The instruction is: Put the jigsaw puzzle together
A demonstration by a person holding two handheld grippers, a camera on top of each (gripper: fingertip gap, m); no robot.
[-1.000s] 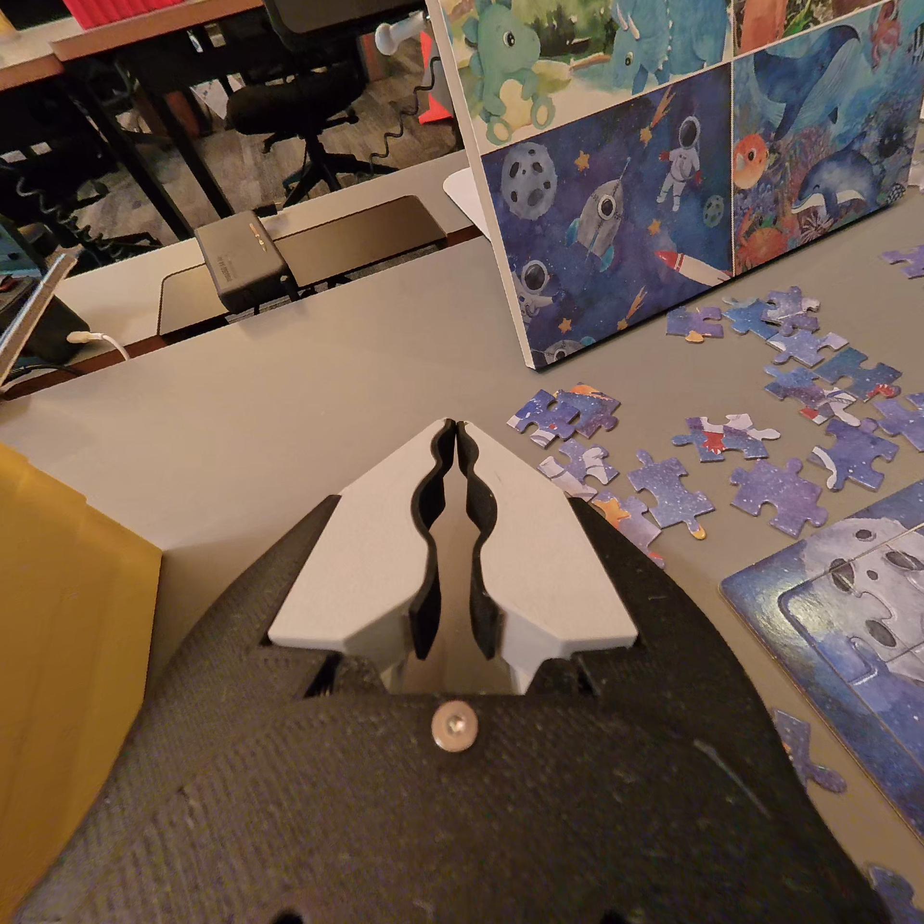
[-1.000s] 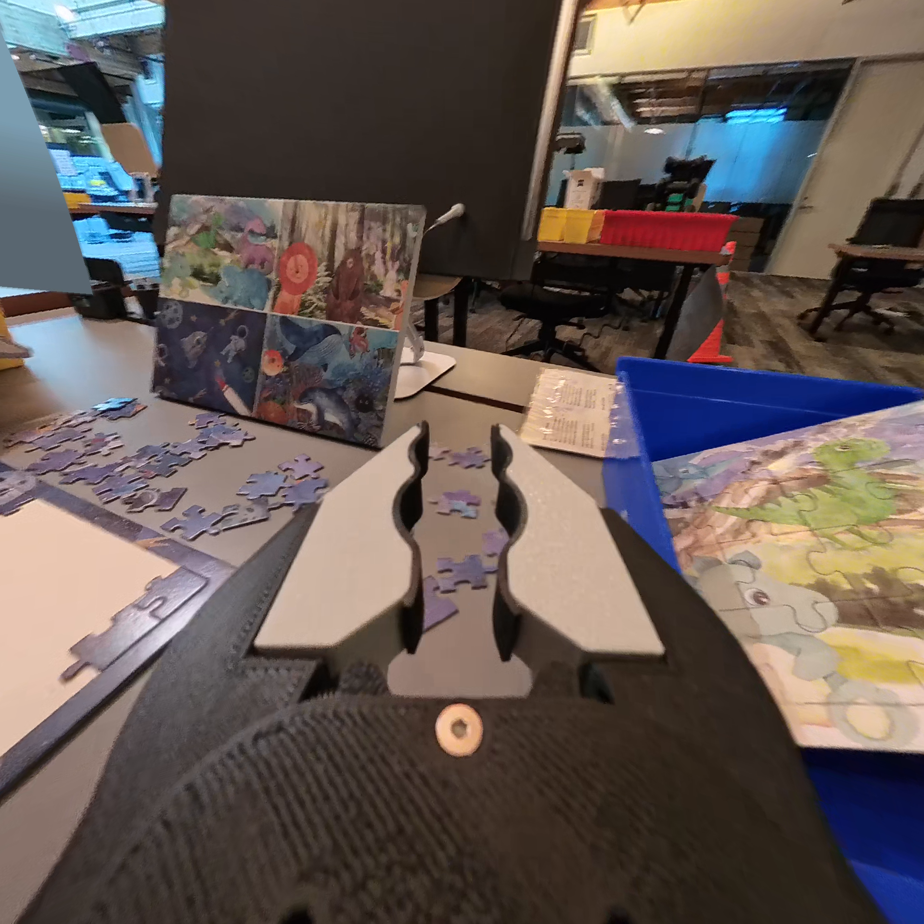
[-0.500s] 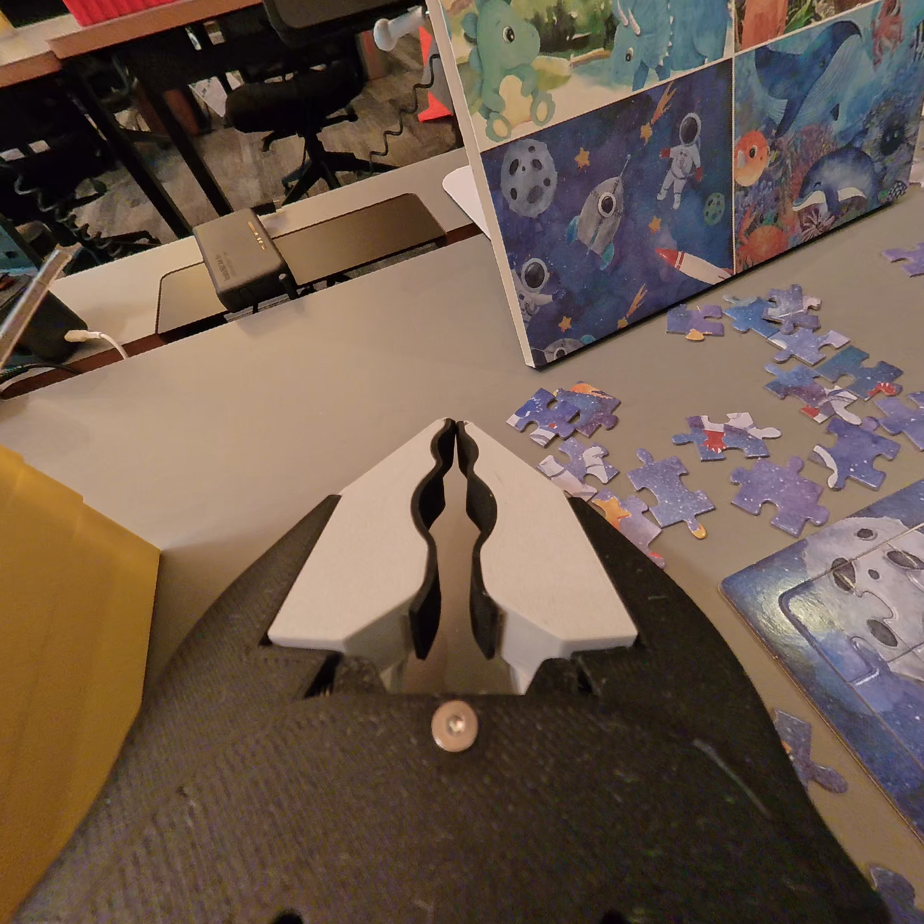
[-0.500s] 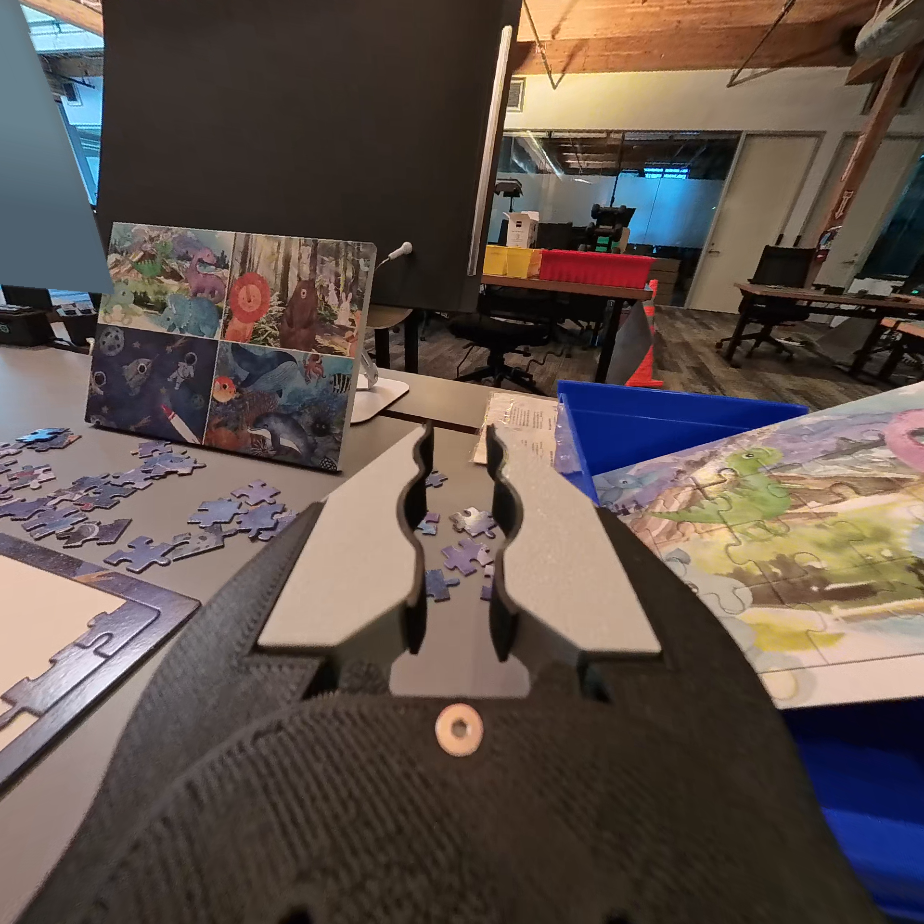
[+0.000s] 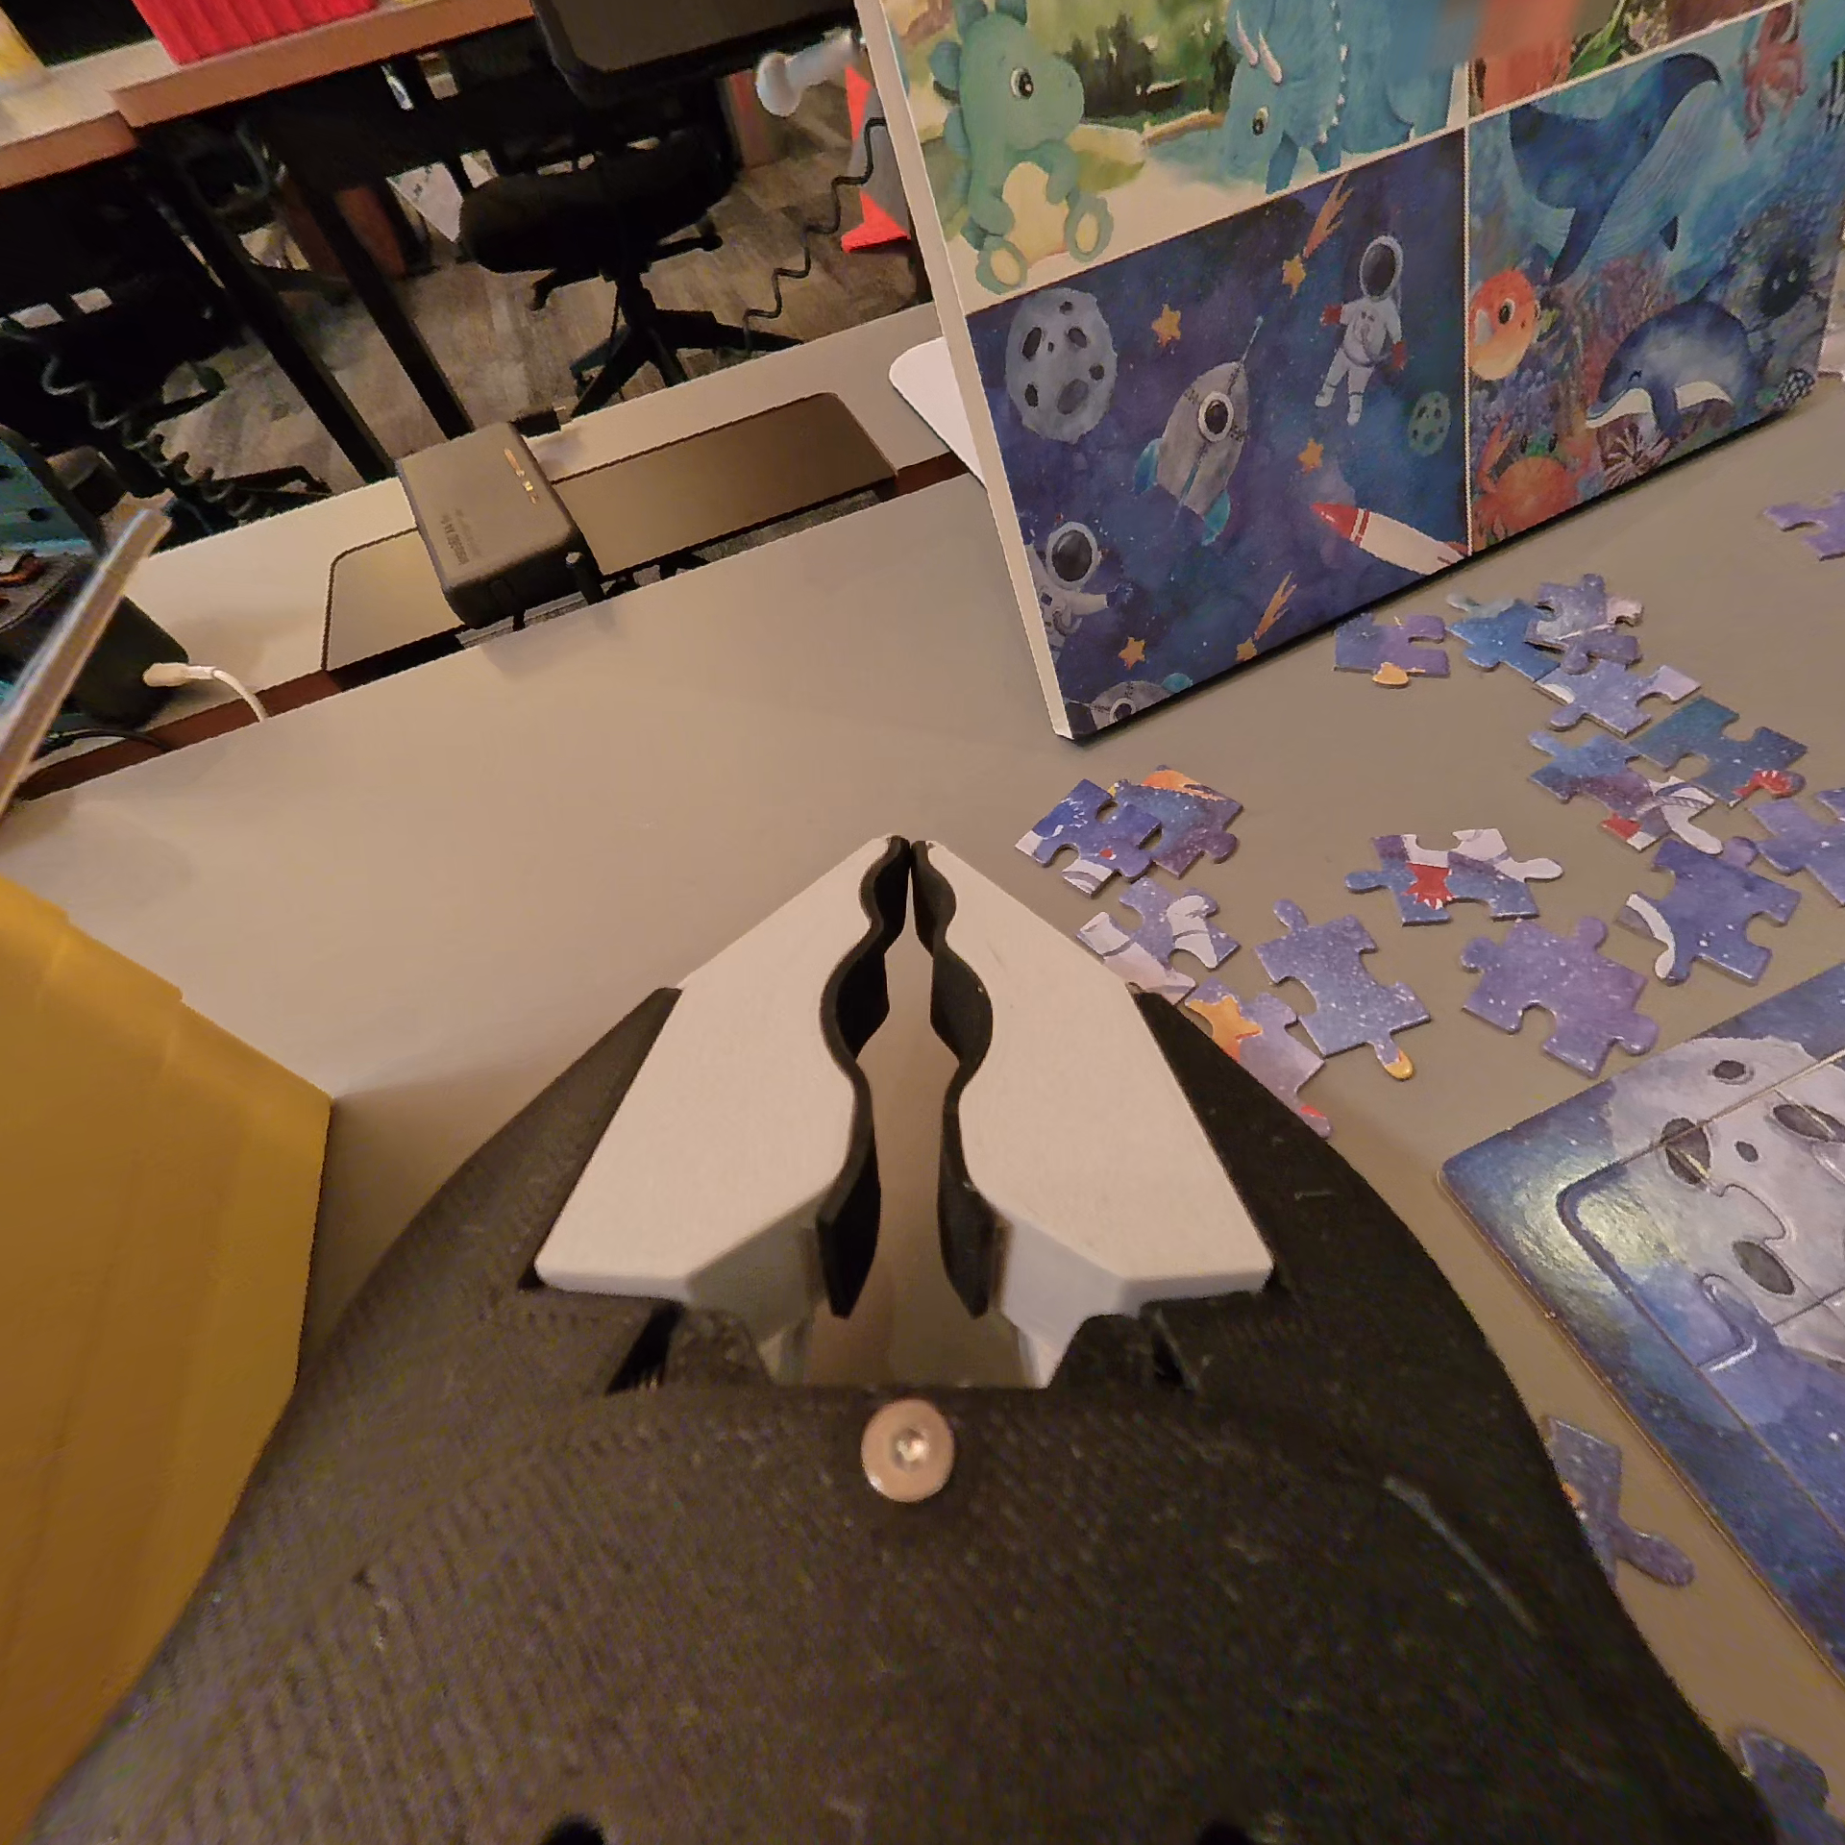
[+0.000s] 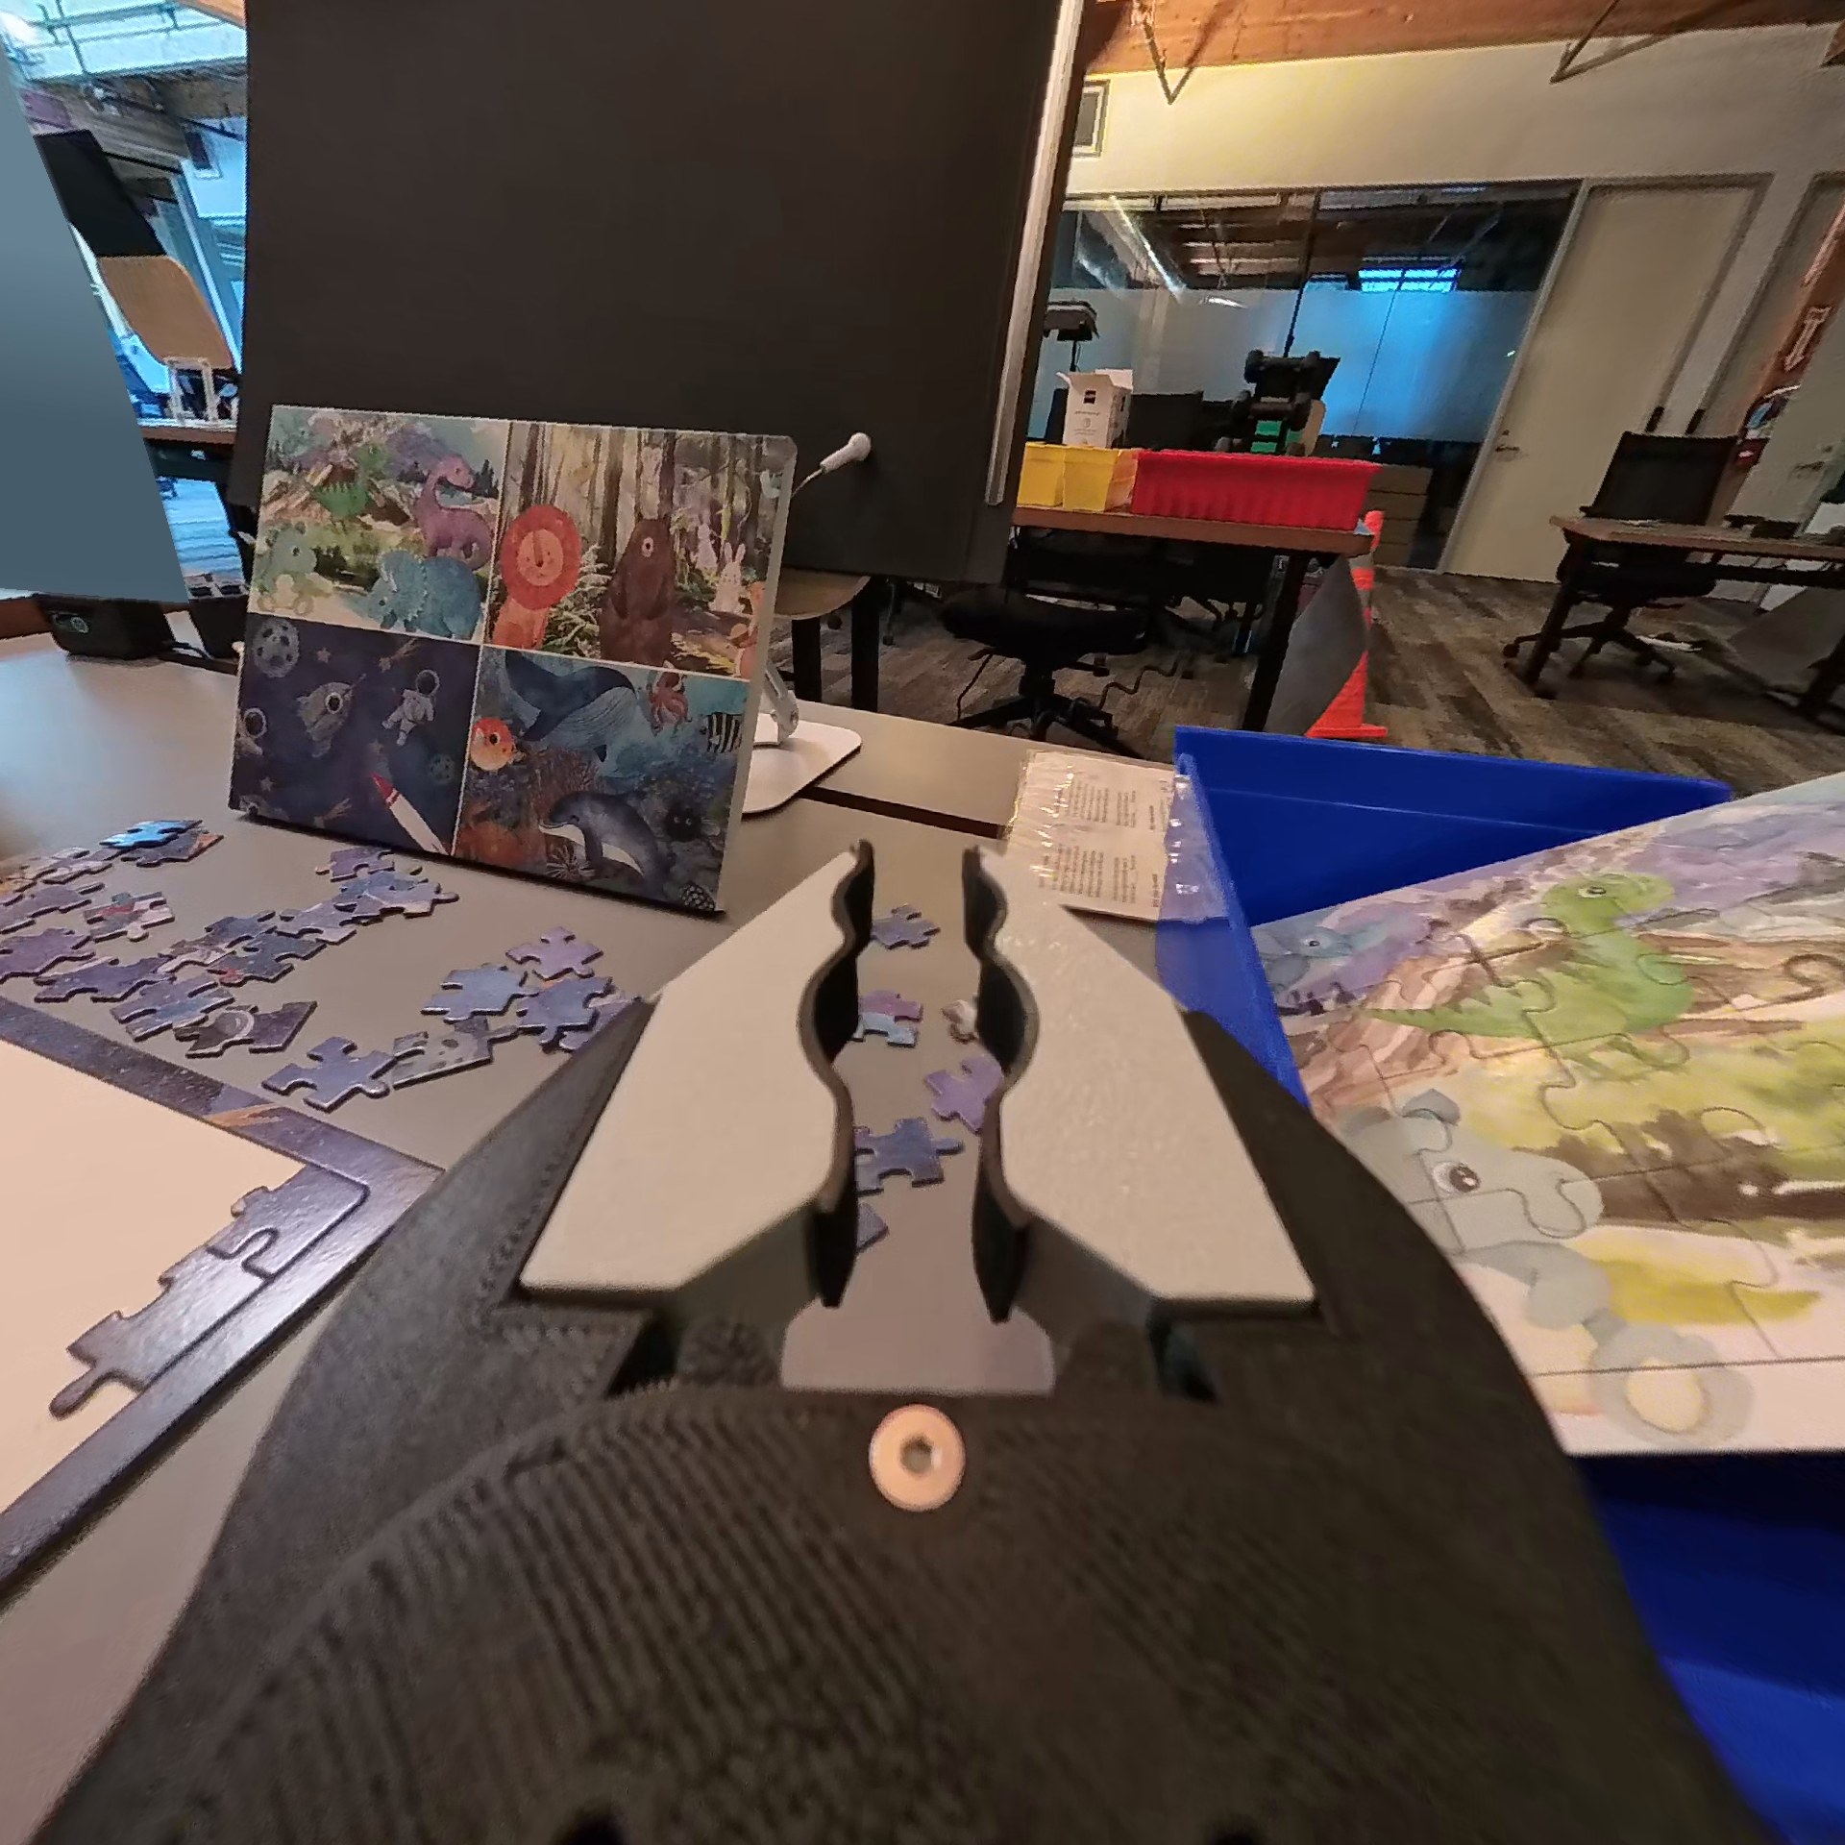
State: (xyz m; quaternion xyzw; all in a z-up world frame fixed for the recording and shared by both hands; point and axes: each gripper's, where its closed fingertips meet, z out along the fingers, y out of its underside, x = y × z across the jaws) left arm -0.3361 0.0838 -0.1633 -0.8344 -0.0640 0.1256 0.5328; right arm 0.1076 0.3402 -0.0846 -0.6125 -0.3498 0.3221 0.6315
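Note:
My left gripper is shut with nothing between its pads, above bare grey table. Loose blue and purple puzzle pieces lie just to its right, beside a part-built space puzzle board. My right gripper is open and empty, held above the table with loose puzzle pieces showing through the gap between its fingers. The puzzle frame lies at its left. A picture board with four scenes stands upright behind the pieces; it also shows in the left wrist view.
A blue bin holding a finished dinosaur puzzle sits right of my right gripper. A plastic-wrapped sheet lies beside it. A yellow bin is at the left gripper's left. Chairs and desks stand beyond the table. The gap from one gripper's tips to the other's is roughly 50 cm.
My right gripper has tilted upward and drawn back a little, and its jaws have narrowed slightly. The left gripper has stayed still and shut.

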